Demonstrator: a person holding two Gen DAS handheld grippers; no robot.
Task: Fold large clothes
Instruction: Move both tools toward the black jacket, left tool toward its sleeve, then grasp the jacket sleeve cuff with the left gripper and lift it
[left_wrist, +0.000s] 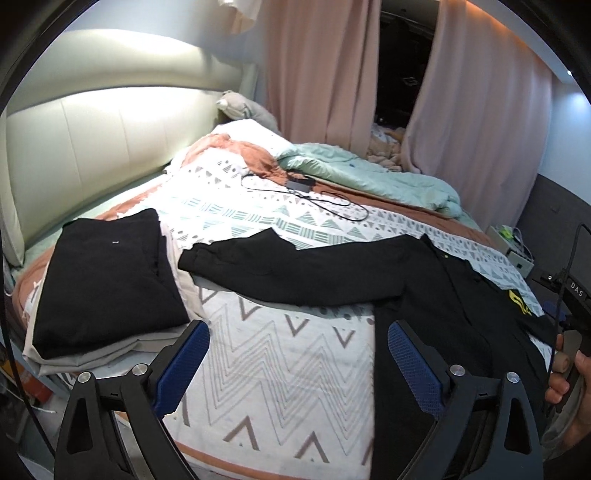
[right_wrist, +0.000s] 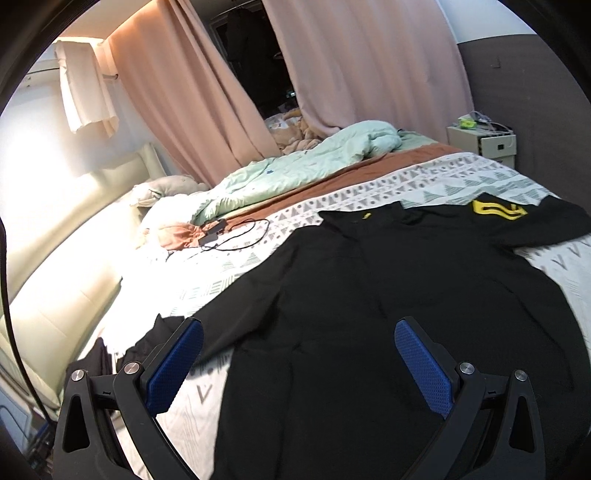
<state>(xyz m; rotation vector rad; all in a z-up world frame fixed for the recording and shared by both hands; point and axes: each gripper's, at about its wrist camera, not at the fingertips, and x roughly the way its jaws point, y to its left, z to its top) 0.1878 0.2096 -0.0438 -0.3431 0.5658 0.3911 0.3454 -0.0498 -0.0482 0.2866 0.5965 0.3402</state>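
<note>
We see a black long-sleeved shirt (right_wrist: 369, 295) spread flat on the patterned bedspread (left_wrist: 280, 369), one sleeve (left_wrist: 280, 273) reaching toward a folded black garment (left_wrist: 107, 280); our left gripper (left_wrist: 295, 369) hovers with jaws apart, nothing between them; our right gripper (right_wrist: 299, 363) likewise stands apart above the shirt, empty.

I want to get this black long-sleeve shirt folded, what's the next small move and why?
Probably bring the left gripper onto the outstretched sleeve near its cuff and pinch it, to fold it across the body. The black shirt lies spread flat on the patterned bedspread, both grippers are open and empty, and the sleeve points toward the folded black garment.
</note>
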